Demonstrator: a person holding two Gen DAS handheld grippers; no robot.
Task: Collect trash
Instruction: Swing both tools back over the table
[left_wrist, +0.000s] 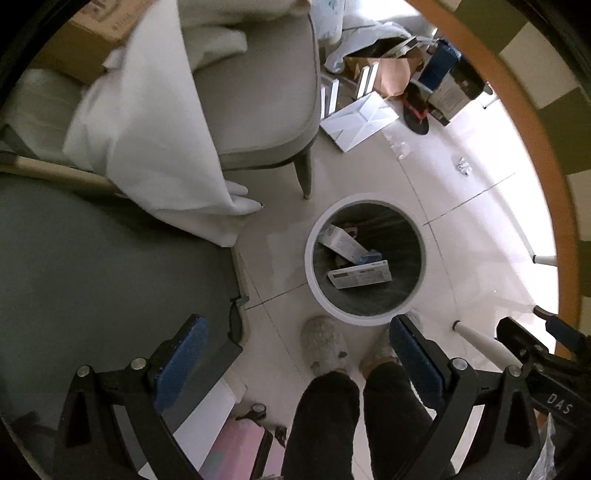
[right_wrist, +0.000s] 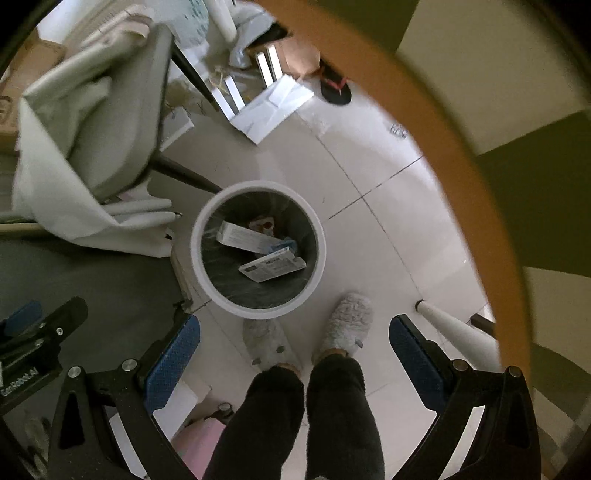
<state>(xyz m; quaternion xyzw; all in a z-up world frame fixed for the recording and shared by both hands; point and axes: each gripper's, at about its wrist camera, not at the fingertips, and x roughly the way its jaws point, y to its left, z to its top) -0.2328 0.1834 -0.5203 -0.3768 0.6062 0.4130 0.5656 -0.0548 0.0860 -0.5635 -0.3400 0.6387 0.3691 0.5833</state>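
Observation:
A round white trash bin (left_wrist: 314, 280) with a dark liner stands on the pale tiled floor; it also shows in the right wrist view (right_wrist: 195, 258). Inside lie two white cartons (left_wrist: 360, 277) (right_wrist: 272, 267) and small scraps. My left gripper (left_wrist: 295, 350) is open and empty, high above the floor, just short of the bin. My right gripper (right_wrist: 293, 347) is open and empty too, to the bin's right, and its black body shows in the left wrist view (left_wrist: 535, 354). A small crumpled wrapper (left_wrist: 463, 166) (right_wrist: 398, 131) lies on the floor beyond the bin.
A grey chair (left_wrist: 255, 92) draped with white cloth (left_wrist: 155, 140) stands left of the bin. A round wood-edged table (right_wrist: 461, 155) curves along the right. White papers (left_wrist: 360, 120), boxes and a black sandal (right_wrist: 334, 88) clutter the far floor. The person's slippered feet (right_wrist: 347, 321) stand by the bin.

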